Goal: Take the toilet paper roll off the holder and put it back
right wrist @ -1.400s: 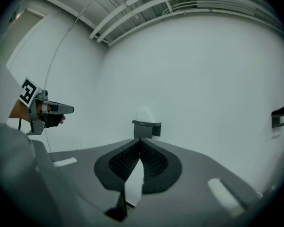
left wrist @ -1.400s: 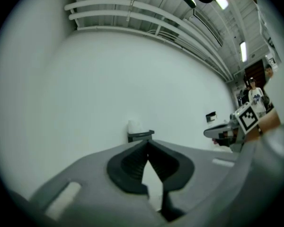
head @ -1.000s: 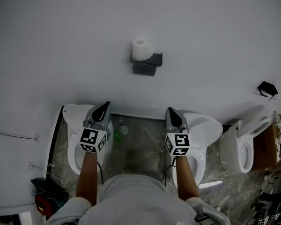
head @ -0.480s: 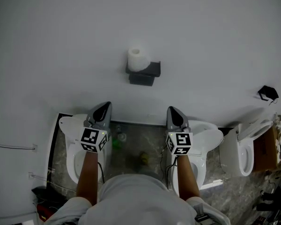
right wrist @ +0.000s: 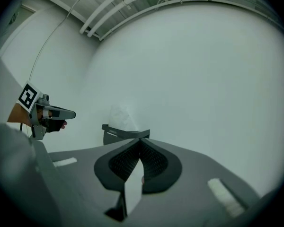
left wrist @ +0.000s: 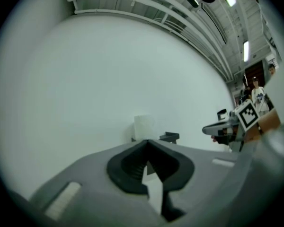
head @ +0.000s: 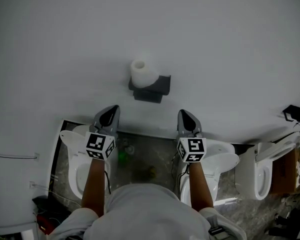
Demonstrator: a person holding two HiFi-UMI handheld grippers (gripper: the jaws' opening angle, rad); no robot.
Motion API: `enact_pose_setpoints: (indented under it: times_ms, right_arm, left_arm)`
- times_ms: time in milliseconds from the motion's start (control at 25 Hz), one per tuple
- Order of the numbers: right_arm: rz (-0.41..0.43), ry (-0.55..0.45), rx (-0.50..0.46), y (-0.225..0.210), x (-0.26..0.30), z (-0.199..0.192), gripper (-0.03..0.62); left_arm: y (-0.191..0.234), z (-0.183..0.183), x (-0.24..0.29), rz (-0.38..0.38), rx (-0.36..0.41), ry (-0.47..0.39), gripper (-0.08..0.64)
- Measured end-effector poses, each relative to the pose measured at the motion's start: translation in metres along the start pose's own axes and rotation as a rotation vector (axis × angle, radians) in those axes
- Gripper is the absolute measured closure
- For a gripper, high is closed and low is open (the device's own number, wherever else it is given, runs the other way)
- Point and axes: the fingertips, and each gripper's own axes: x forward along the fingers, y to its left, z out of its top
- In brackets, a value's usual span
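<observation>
A white toilet paper roll (head: 143, 72) stands upright on a dark holder (head: 152, 89) fixed to the white wall. Both grippers point level at the wall, below the holder in the head view and apart from it. My left gripper (head: 110, 111) is shut and empty, to the lower left of the roll. My right gripper (head: 185, 115) is shut and empty, to the lower right. In the left gripper view the roll (left wrist: 144, 126) and holder (left wrist: 169, 137) show just beyond the closed jaw tips (left wrist: 146, 142). In the right gripper view the roll (right wrist: 120, 117) sits on the holder (right wrist: 118, 134), left of the tips (right wrist: 140, 140).
White toilets stand along the wall's foot: one under the left arm (head: 72, 149), one under the right arm (head: 220, 159), another further right (head: 262, 164). A green bottle (head: 122, 156) lies on the floor between them. A black hook (head: 293, 112) hangs on the wall at right.
Both grippers have moved forward toward the wall, side by side. In the head view the roll and holder now sit lower and closer to the gripper tips.
</observation>
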Motion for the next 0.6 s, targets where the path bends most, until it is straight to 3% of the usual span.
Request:
enact_pose_setpoints:
  times_ms: [600]
  right_arm:
    - [0.069,-0.003,0.018,-0.050,0.061,0.002,0.594]
  left_arm:
    - [0.004,0.010,0.076,0.037,0.001,0.015,0.541]
